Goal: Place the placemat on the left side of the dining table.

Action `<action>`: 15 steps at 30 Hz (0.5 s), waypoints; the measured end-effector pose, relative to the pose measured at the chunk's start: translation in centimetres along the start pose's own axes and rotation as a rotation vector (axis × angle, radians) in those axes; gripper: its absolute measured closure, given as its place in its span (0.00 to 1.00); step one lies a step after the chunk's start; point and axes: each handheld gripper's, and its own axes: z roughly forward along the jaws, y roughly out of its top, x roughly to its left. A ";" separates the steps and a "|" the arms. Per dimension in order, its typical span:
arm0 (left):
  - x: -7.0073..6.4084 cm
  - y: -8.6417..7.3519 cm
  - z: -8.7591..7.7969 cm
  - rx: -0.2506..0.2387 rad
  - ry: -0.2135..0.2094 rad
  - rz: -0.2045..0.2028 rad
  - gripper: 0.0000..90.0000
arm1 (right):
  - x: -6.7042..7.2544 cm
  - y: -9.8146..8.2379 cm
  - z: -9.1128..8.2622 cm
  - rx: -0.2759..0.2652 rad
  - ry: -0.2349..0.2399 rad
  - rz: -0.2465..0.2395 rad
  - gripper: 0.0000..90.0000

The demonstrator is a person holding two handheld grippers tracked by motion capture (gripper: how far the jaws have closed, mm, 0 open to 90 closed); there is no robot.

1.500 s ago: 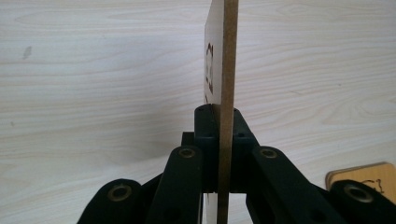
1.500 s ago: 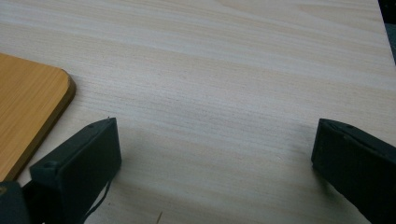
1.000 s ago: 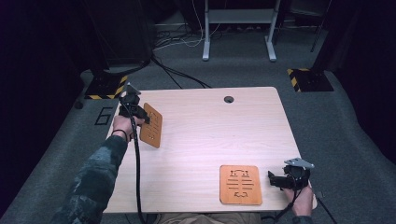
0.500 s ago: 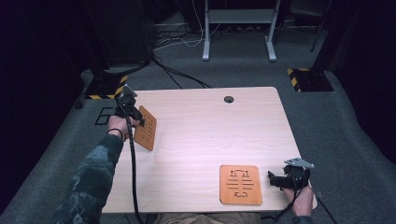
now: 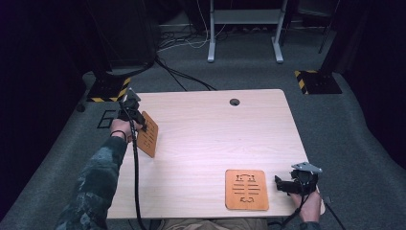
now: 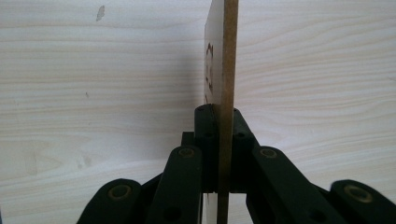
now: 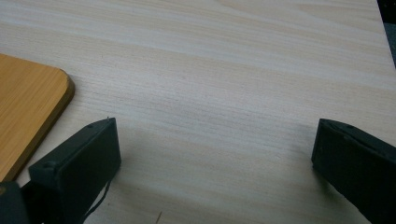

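Note:
My left gripper (image 5: 138, 120) is shut on a thin brown wooden board (image 5: 149, 135) with cut-out slots, held tilted on edge over the table's left side. In the left gripper view the board (image 6: 223, 56) runs edge-on up from between the closed jaws of that gripper (image 6: 223, 119). A second brown board (image 5: 246, 189) with the same cut-outs lies flat near the front edge. My right gripper (image 5: 278, 184) rests just right of it, open and empty. In the right gripper view its jaws (image 7: 212, 158) stand wide apart over bare wood, with the flat board's corner (image 7: 28, 105) at the left.
The light wooden table (image 5: 210, 139) has a round cable hole (image 5: 234, 102) near its far edge. Beyond it stand a grey desk frame (image 5: 244, 28) and floor cables. A black cable (image 5: 135, 172) trails from the left gripper along the person's camouflage sleeve.
The left hand has carried the tilted board a little toward the table's left edge and lower. The right gripper and the flat board have stayed put.

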 end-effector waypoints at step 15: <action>0.2 0.2 0.9 -0.021 0.052 0.006 0.95 | 0.0 0.0 0.0 0.000 -0.001 0.001 0.00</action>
